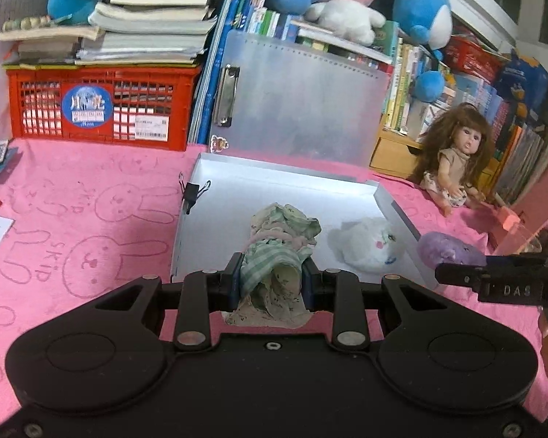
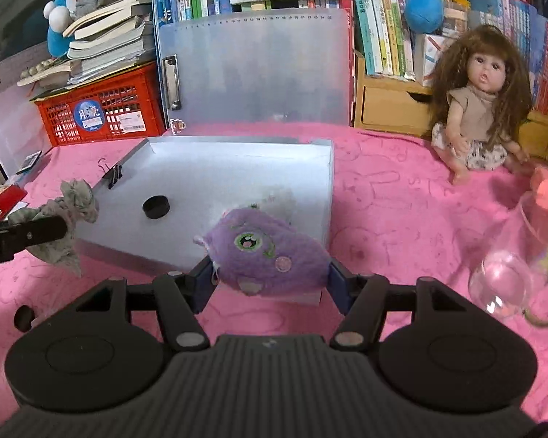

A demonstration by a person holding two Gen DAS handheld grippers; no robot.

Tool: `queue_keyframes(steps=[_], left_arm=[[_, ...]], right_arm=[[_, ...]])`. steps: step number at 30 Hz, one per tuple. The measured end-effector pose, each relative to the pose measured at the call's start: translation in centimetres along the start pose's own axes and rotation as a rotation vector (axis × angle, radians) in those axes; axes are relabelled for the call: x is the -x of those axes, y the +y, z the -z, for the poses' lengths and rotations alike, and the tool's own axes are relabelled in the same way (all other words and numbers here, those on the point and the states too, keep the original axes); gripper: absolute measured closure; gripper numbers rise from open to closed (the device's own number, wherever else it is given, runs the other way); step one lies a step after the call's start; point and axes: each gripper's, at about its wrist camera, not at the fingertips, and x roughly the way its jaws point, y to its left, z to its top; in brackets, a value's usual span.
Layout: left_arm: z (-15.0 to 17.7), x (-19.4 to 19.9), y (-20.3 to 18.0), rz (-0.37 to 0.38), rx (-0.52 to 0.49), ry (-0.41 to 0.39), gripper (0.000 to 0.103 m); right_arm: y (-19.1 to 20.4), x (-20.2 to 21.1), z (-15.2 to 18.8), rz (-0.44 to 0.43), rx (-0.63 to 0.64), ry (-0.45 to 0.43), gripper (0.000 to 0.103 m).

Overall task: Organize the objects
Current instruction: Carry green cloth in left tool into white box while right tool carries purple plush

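The counter (image 2: 402,197) is covered by a pink bunny cloth (image 1: 91,211), and books are stacked on a red crate (image 1: 102,106) and a wooden shelf (image 2: 391,106) behind.

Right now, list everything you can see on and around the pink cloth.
box: 1, white, open, mid-cloth
clip: 1, black, on box's left wall
white plush: 1, inside box
disc: 1, black, inside box
doll: 1, brown hair, seated right of box
crate: 1, red, back left, books stacked on top
glass: 1, clear, lying far right
cloth: 1, pink, underneath
bundle: 1, green-checked fabric, held in left gripper
purple plush: 1, held in right gripper
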Motion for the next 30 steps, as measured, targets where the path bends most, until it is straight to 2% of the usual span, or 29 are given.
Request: queue_keyframes(steps=[5,12,23,30], left_arm=[[-1.1,-1.6,0.3,0.011,0.022,0.037,0.074],[-1.9,-4.4,0.8,0.002,0.056,0.094,0.074],[-2.4,-8.8,0.5,-0.016,0.053,0.162,0.074],[-2.3,-10.4,0.5,-0.024,0.042,0.164,0.074]], right_arm=[[0.3,-1.0,-1.0,0.021,0.032,0.024,0.037],[0.2,-2.8,-1.6,0.014,0.014,0.061,0.037],[0.8,-5.0,-2.4,0.01,0.019,0.079,0.037],[0.9,-6.2,-2.5,-0.009,0.001,0.081,0.037]])
